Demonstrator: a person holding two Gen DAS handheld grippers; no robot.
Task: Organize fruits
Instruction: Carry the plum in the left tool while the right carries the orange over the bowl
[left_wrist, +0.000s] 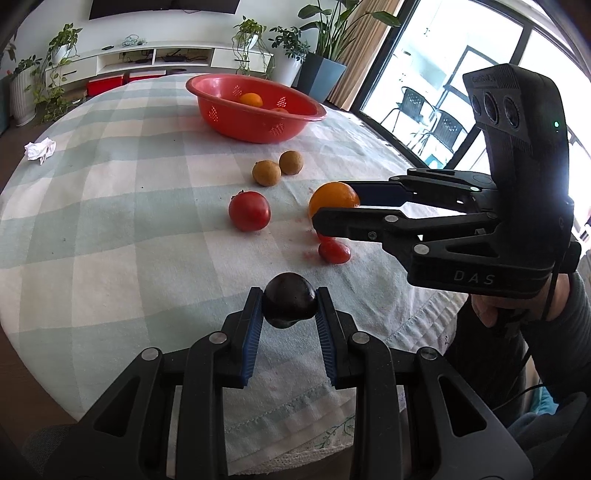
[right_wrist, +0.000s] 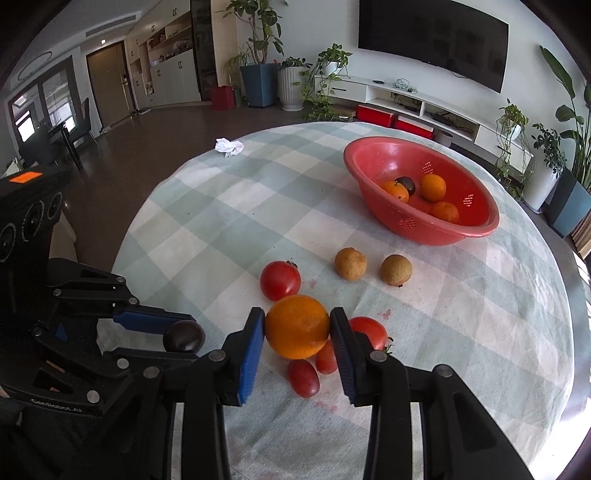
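My left gripper (left_wrist: 290, 306) is shut on a dark plum (left_wrist: 289, 305) and holds it above the checked tablecloth; it also shows in the right wrist view (right_wrist: 184, 336). My right gripper (right_wrist: 297, 326) is shut on an orange (right_wrist: 297, 326), seen from the side in the left wrist view (left_wrist: 333, 199). A red colander basket (right_wrist: 373, 155) at the far side holds three oranges and a dark plum (right_wrist: 406, 184). Loose on the cloth lie a red tomato (right_wrist: 280, 279), another tomato (right_wrist: 369, 330), two small red fruits (right_wrist: 303, 377) and two brown fruits (right_wrist: 351, 263).
A crumpled white tissue (right_wrist: 229, 146) lies near the table's far left edge. The round table's edge curves close below both grippers. Plants, a TV unit and a window surround the table.
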